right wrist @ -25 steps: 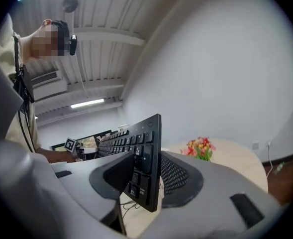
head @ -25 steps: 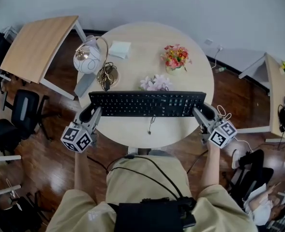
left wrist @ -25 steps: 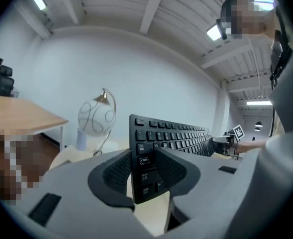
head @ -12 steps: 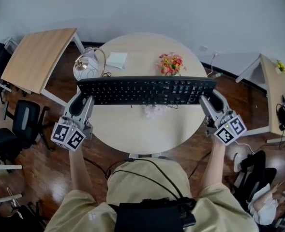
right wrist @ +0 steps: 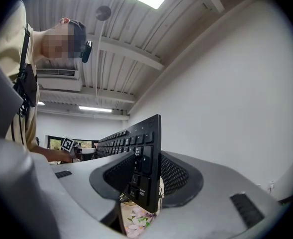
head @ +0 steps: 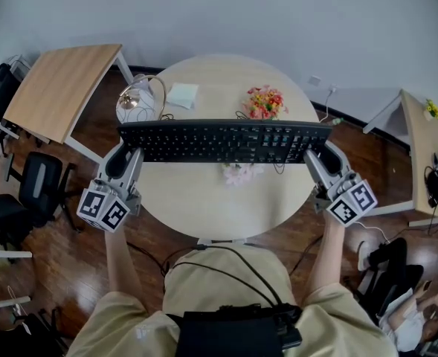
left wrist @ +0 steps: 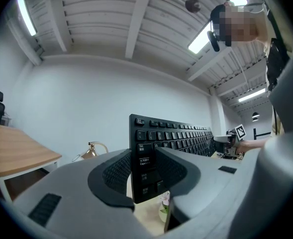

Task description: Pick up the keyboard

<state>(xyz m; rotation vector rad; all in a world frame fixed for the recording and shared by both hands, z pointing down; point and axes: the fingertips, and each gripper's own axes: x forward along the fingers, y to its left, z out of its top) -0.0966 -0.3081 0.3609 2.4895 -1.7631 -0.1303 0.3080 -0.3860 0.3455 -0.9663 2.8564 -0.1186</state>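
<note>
A long black keyboard (head: 224, 140) hangs in the air above the round table (head: 204, 199), held level by both ends. My left gripper (head: 126, 157) is shut on its left end, and in the left gripper view the keyboard (left wrist: 151, 153) stands clamped between the two pads. My right gripper (head: 314, 157) is shut on the right end; the right gripper view shows the keyboard (right wrist: 144, 158) pinched edge-on between its pads. The keyboard's cable (head: 278, 168) dangles beneath it.
On the table stand a gold desk lamp (head: 138, 95), a white napkin (head: 182, 94), an orange-pink flower bunch (head: 265, 102) and pale flowers (head: 237, 173) under the keyboard. Wooden desks (head: 59, 88) flank the table. A black chair (head: 25, 192) is at the left.
Both grippers have lifted the keyboard off the table; it rose and now covers the pale flowers. Since half a second ago it has hardly moved.
</note>
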